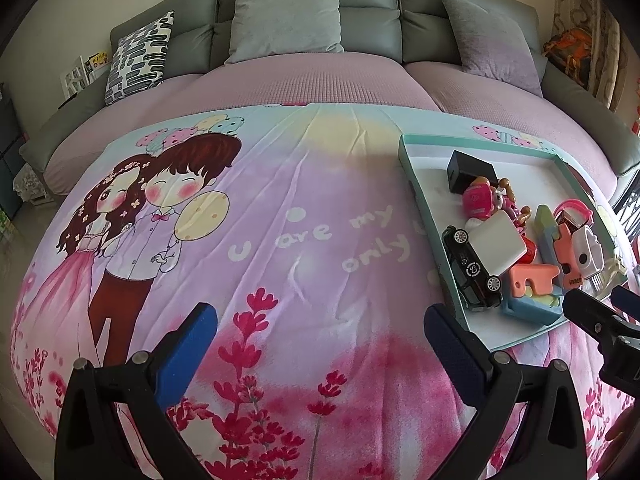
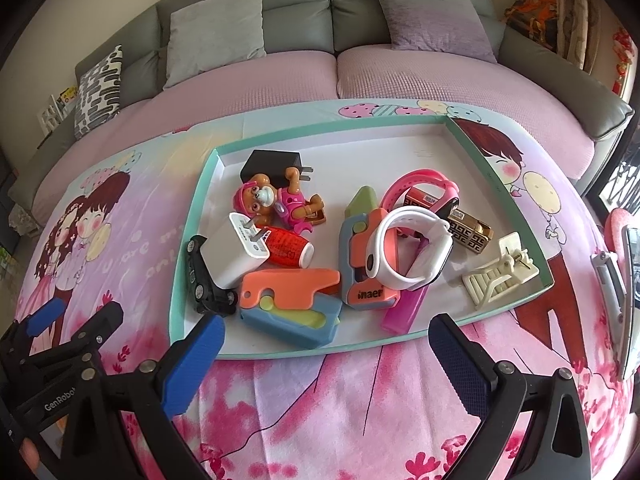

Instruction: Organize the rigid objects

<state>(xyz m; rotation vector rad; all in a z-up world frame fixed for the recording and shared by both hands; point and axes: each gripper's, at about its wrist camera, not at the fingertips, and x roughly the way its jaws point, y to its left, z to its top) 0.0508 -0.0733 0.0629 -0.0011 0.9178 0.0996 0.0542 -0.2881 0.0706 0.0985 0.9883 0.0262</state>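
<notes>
The right gripper [image 2: 324, 344] hangs with its blue-padded fingers [image 2: 192, 360] spread wide and holding nothing, poised over the near rim of a shallow teal tray [image 2: 192, 216] that lies on the cartoon-printed blanket [image 1: 304, 264]. Just beyond those fingers, at twelve o'clock, sits a heap of small toys and gadgets: an orange and blue plastic gadget [image 2: 292, 304] nearest, and beside it a second one [image 2: 362, 248] printed with letters that read roughly "inaer". A white watch [image 2: 412, 248] is looped over that, with a pink watch [image 2: 420, 184] behind. Toward eleven o'clock lie a white charger [image 2: 232, 256], a red can [image 2: 290, 250] with writing too small to make out, a pup figure in pink [image 2: 272, 200], a black plug adapter [image 2: 272, 162] and a black toy car [image 2: 202, 276] against the tray's left wall. At two o'clock a cream clip [image 2: 500, 272] sits apart. The left gripper [image 1: 320, 332] is likewise released and empty, over bare blanket, with the tray at its two o'clock; its frame shows "GenRobot" in the right view. The blanket reads "u are my only". A grey sofa [image 1: 304, 24] with cushions stands behind.
</notes>
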